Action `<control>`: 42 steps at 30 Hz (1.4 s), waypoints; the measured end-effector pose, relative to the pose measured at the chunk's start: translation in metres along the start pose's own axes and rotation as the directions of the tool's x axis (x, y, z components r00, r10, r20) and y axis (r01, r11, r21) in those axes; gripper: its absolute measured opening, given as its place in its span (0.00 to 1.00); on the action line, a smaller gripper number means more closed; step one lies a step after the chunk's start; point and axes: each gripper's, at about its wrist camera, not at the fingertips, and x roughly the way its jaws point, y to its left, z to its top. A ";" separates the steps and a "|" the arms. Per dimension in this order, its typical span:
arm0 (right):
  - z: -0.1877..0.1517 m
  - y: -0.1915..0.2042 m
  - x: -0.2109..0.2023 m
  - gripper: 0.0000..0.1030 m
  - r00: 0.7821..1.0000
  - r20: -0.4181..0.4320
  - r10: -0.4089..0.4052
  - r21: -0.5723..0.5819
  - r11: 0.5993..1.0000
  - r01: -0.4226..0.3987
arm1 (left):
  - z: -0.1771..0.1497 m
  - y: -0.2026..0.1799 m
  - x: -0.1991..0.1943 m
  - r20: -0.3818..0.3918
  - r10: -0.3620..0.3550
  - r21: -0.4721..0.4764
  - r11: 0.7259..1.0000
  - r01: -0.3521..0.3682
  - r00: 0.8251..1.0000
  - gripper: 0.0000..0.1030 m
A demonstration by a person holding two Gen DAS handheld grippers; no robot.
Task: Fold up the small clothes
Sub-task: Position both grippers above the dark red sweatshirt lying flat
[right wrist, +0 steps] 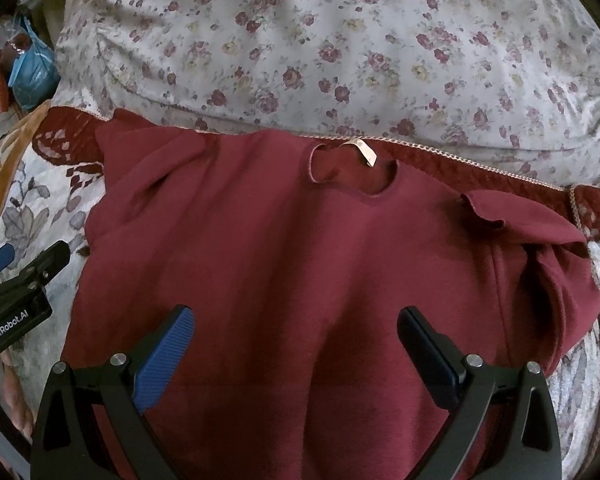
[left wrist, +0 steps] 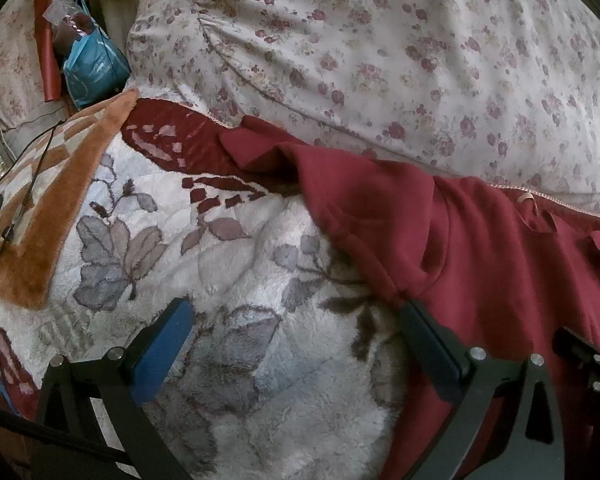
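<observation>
Maroon top [right wrist: 284,264] spread face-up on fleece blanket [left wrist: 236,264], neckline [right wrist: 352,172] and pale label [right wrist: 362,151] toward floral bedding [right wrist: 340,40] at the far side; body mostly flat, both sleeves bunched and partly turned in at the edges

Left sleeve [left wrist: 268,148] trailing across the dark red border of the blanket, crumpled near the shoulder; right sleeve [right wrist: 540,236] folded over on itself beside the braided trim

Right gripper [right wrist: 296,344] poised low over the hem end of the garment, jaws spread wide, nothing between them. Left gripper [left wrist: 296,336] likewise wide apart and empty, hanging over bare blanket just beside the left side seam, one finger [left wrist: 428,344] at the cloth's edge; seen also at the left margin of the right wrist view

Probably laying-out done, first fold not yet begun. No cloth pinched anywhere

Next, in all likelihood: left tool sliding under the left side edge or reaching up to the sleeve, closing on one layer only, then carrying it across toward the centre line. Needs a grip on garment alone, not fleece pile beneath, since soft nap could catch in the pads. Bunched sleeve likely wants flattening first, else lumpy fold

Blue bag [left wrist: 92,64] and clutter well apart at far left, out of the way
</observation>
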 end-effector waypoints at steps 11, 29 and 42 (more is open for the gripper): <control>-0.002 0.003 0.004 1.00 1.000 -0.010 0.002 0.001 1.000 -0.002 | 0.001 0.000 0.001 -0.004 -0.001 0.001 1.000 0.001 1.000 1.00; -0.001 0.006 0.010 1.00 1.000 -0.019 0.009 -0.004 1.000 -0.009 | 0.000 -0.002 0.003 -0.015 0.007 0.008 1.000 -0.007 1.000 1.00; 0.004 0.009 0.021 1.00 1.000 -0.010 0.018 0.002 1.000 -0.018 | 0.013 0.028 0.019 -0.104 -0.032 -0.103 0.994 0.022 0.994 1.00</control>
